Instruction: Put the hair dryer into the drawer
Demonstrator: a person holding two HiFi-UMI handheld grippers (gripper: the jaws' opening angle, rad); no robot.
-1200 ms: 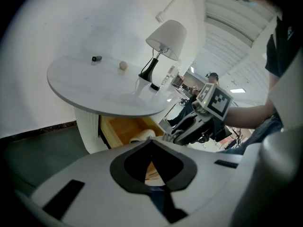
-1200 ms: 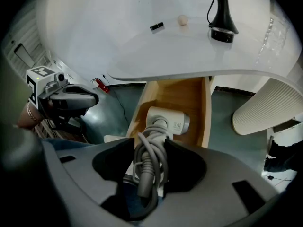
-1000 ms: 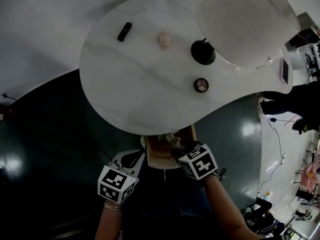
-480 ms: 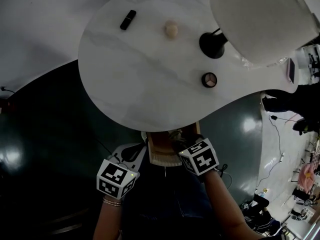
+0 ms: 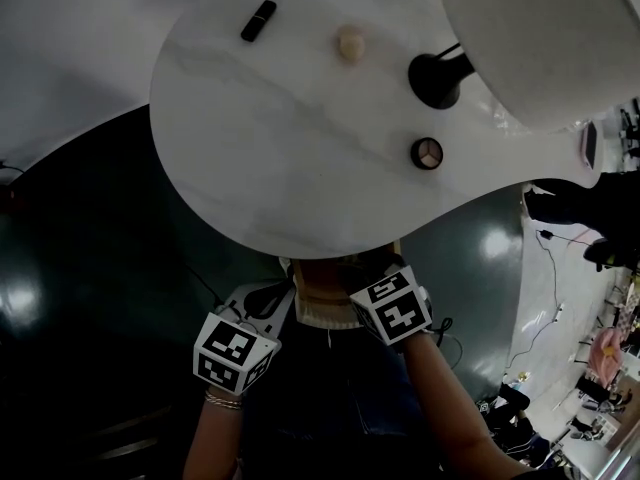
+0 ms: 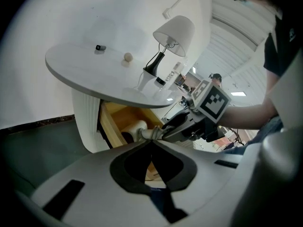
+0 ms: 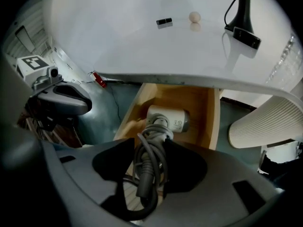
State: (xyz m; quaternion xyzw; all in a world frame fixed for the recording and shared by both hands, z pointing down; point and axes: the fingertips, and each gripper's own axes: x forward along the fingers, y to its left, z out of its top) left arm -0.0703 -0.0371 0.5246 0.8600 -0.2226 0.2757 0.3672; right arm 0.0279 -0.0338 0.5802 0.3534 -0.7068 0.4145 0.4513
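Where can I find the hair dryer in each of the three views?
Head view: not discernible; the tabletop edge hides it.
Left gripper view: hair dryer at centre, at the wooden drawer.
Right gripper view: centre, its corded handle in the right claw.
Shared landmark: the beige ball on the tabletop.

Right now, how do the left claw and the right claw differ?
The right claw grips the cord-wrapped handle of the hair dryer; the left claw holds nothing. The right claw points into the open drawer; the left claw sits off to its side. Both are shut.
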